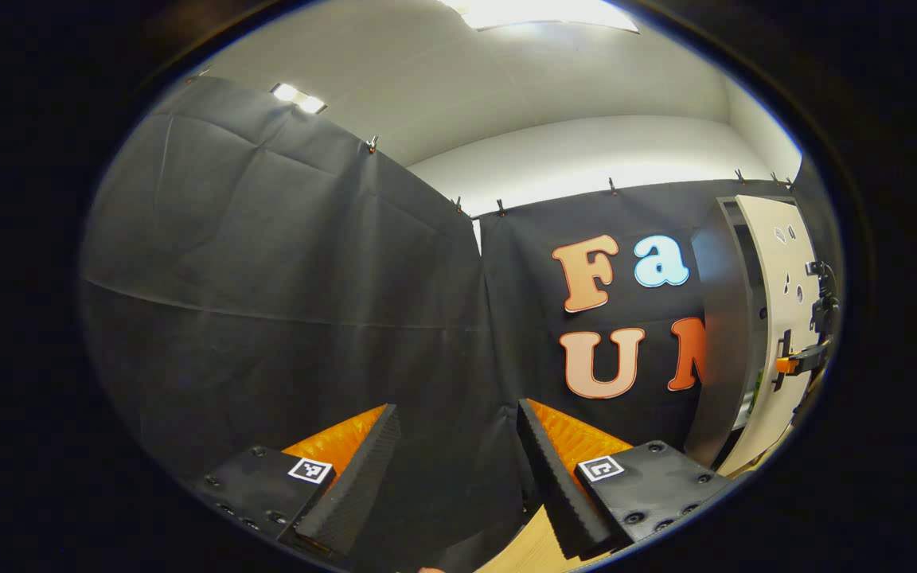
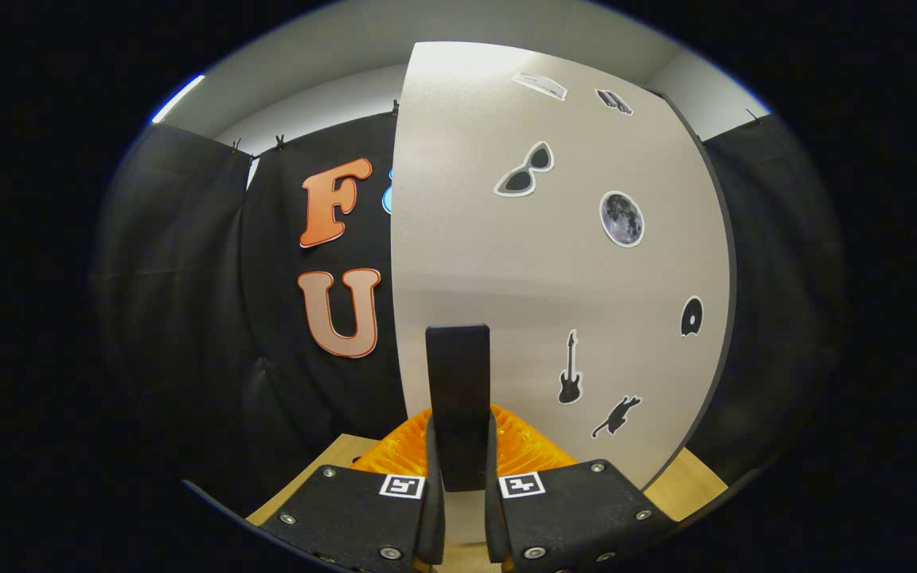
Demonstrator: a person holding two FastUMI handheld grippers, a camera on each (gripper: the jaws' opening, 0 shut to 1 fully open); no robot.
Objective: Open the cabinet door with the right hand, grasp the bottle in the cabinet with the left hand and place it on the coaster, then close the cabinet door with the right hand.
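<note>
The door handle (image 2: pixel 457 398) is clamped by the right gripper (image 2: pixel 458 485) on the cabinet door (image 2: pixel 506 263); the left gripper (image 1: pixel 458 469) is held apart.

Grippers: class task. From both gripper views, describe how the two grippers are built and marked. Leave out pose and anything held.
The left gripper has two long wedge-shaped fingers with finely ribbed faces, each on a black block with screws and a small square black-and-white marker. The right gripper has the same black screwed blocks and square markers. Ribbed orange parts sit behind the fingers on both.
</note>
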